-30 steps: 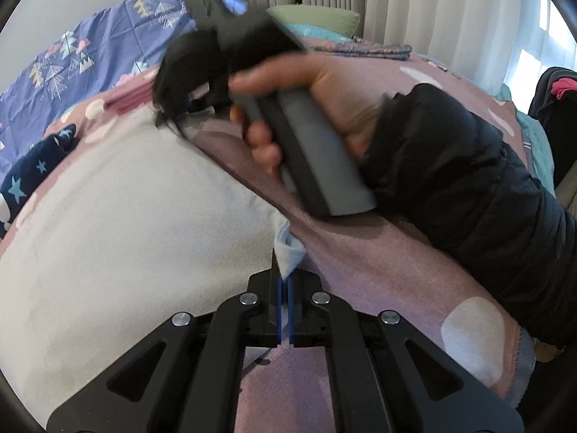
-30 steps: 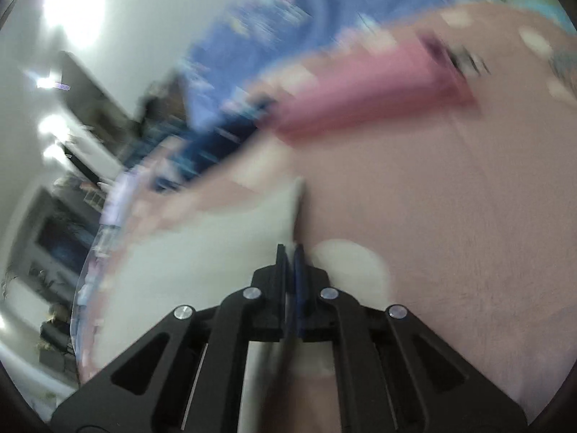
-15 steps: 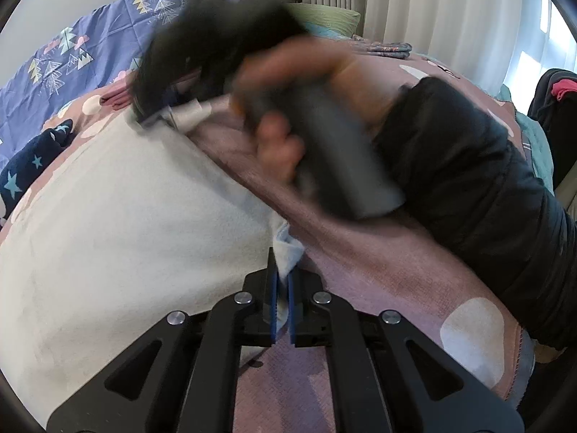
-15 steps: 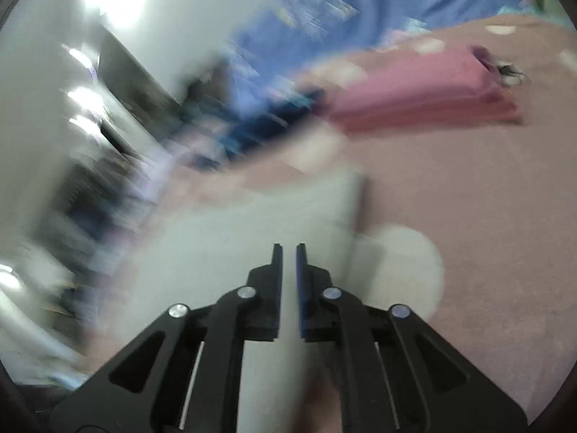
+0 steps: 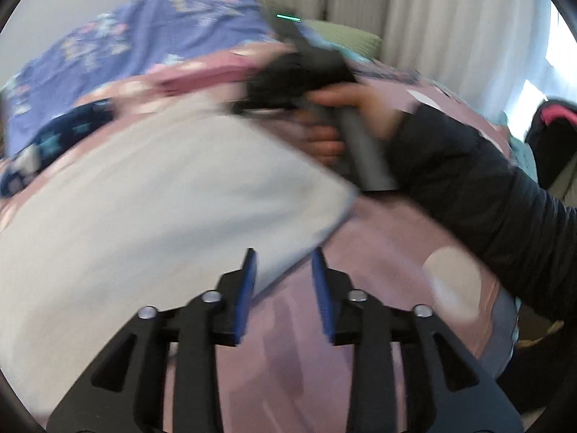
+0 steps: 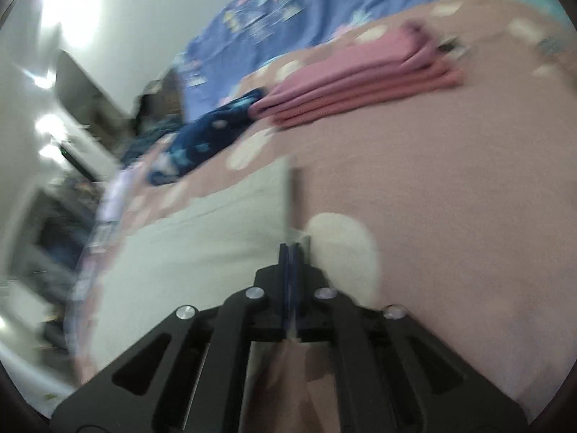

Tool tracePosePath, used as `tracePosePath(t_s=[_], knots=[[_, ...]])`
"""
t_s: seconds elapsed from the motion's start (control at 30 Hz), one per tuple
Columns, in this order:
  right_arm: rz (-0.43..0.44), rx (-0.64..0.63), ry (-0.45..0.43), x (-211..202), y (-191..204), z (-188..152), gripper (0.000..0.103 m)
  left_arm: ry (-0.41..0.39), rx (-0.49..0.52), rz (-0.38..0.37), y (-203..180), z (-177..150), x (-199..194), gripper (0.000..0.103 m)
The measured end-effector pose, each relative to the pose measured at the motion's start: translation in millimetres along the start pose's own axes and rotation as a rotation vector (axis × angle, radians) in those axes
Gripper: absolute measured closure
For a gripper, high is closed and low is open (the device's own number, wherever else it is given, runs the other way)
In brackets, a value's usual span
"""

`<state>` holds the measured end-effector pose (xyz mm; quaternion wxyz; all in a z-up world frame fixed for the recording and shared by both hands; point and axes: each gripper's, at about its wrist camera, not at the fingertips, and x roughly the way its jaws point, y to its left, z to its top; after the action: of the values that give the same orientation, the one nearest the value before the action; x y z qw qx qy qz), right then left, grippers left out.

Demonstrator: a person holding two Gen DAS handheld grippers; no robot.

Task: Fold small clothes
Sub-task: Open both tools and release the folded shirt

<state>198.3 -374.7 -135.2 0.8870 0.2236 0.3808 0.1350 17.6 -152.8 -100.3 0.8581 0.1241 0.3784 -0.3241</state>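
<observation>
Both grippers meet the white cloth [image 5: 151, 195]: left gripper [image 5: 283, 270] jaws wide at its edge, right gripper [image 6: 289, 249] jaws pinching its six-o'clock corner.

Soft daylight through the pale pleated curtains [image 5: 414, 18] at upper right of the left wrist view, white and overexposed at the far edge. Heavy motion blur over the pale grey-white cloth [image 5: 151, 195] and the hand-held black right gripper [image 5: 252, 106]. Blown-out glare patches on the white wall [image 6: 72, 18] in the right wrist view, smeared left edge, strong fisheye bending and dark rim vignette in both.
</observation>
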Motion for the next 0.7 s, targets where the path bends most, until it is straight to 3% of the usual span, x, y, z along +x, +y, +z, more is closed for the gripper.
tracePosePath(t_s=[0.03,0.13,0.23,0.3,0.4,0.5,0.6,0.7], knots=[[-0.02,-0.011,-0.015,-7,3,-2,0.078,-0.014,-0.035,0.026,15,-10,-15,0.069],[-0.009,-0.073,-0.048,-45,23,-20,0.077,-0.053,-0.202,0.142,77,-50,-65,0.069],[-0.029,-0.23,-0.062,-85,66,-58,0.077,-0.07,-0.376,0.293,144,-100,-112,0.07],[-0.037,-0.339,-0.046,-103,87,-87,0.068,-0.057,-0.484,0.38,185,-136,-141,0.078],[-0.052,-0.481,0.006,-117,117,-134,0.061,-0.049,-0.54,0.355,212,-161,-159,0.078],[-0.074,-0.525,0.055,-116,132,-166,0.056,-0.015,-0.467,0.343,218,-167,-154,0.077],[-0.129,-0.466,0.067,-113,126,-179,0.055,0.022,-0.405,0.294,221,-168,-140,0.066],[-0.182,-0.365,0.047,-113,110,-176,0.055,0.008,-0.395,0.254,230,-165,-129,0.066]])
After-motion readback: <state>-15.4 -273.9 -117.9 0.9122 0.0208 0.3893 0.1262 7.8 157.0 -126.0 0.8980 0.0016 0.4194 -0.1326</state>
